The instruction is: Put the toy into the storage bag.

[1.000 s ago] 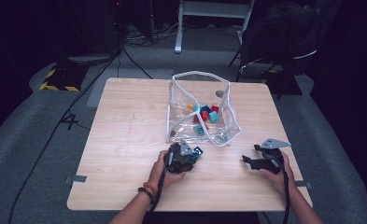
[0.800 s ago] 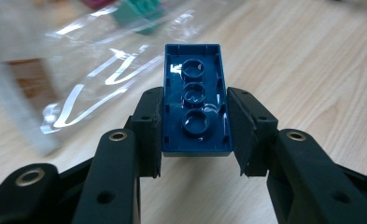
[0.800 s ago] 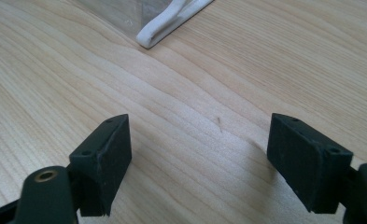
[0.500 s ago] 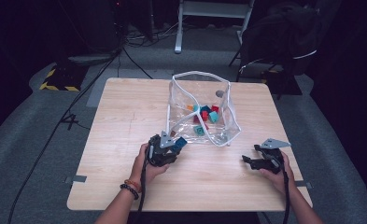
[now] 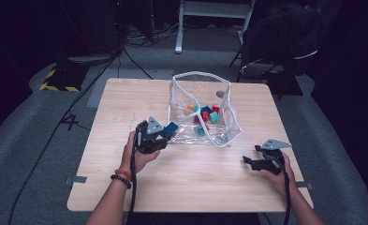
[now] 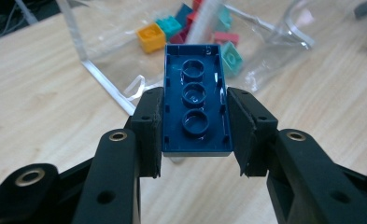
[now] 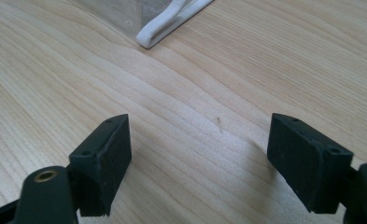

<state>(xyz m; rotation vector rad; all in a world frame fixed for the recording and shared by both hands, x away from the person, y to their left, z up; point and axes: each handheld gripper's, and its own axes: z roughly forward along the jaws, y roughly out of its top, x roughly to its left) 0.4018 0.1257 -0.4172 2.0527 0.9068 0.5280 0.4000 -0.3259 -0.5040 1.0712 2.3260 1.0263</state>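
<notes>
left gripper view: left gripper [image 6: 195, 135] clamps a dark blue brick [image 6: 196, 112] underside up, raised just before the clear bag [image 5: 205, 112] of small bricks [image 6: 151, 37]. right gripper [image 7: 200, 158] jaws wide apart over bare table [image 7: 195, 93], nothing held.
</notes>
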